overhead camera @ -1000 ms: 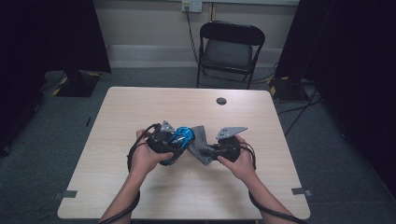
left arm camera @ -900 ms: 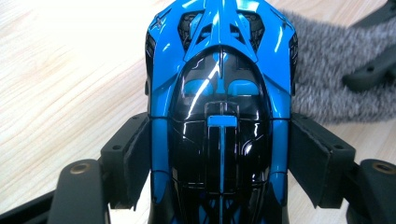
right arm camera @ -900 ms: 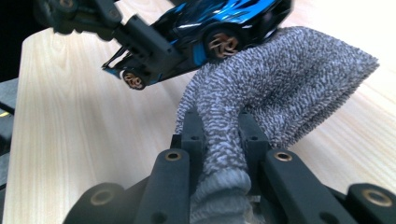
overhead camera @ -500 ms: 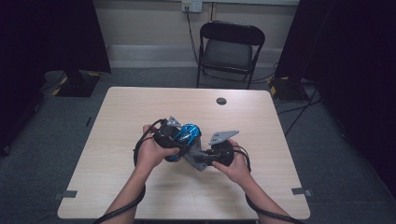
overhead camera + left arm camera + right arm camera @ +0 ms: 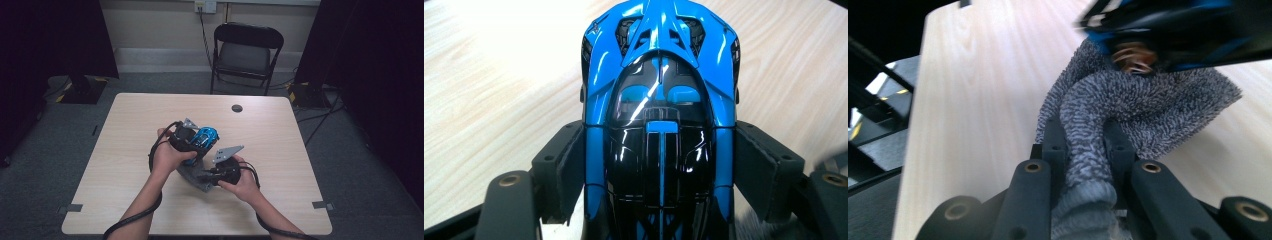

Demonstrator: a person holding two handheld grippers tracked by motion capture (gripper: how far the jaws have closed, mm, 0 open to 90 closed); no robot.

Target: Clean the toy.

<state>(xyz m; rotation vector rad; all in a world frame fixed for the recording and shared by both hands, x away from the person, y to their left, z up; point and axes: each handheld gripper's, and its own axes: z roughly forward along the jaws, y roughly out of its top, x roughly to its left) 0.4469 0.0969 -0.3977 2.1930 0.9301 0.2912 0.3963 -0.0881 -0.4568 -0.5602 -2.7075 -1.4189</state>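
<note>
Left gripper (image 5: 196, 141) clamped on toy car (image 5: 659, 120), jaws pressed to both blue flanks, car nose pointing to 12 o'clock in the left gripper view. Right gripper (image 5: 204, 179) pinched tight on grey cloth (image 5: 1128, 100), a fold bunched between the jaws, the rest fanning out toward 1 o'clock in the right gripper view.

Car (image 5: 204, 137) held above table (image 5: 125, 150), near its centre, tilted toward 1 o'clock in the high view. Cloth (image 5: 192, 175) just below and beside car at about 6 o'clock, its far edge up against the car's underside in the right gripper view.

Looks like wiping the car with the cloth. Both grips secured, cloth brought to the car; judged mid-wipe, bottom or side being rubbed. Top shell glossy and clean-looking in the left gripper view; how much of the body already wiped cannot be told. Probably left: remaining faces, then setting both down.

Left hand (image 5: 167, 155) wrapped round its gripper, forearm entering from 7 o'clock, wrist cocked upward. Right hand (image 5: 240, 180) lower, at 5 o'clock from car, gripper aimed toward 10 o'clock under it.
</note>
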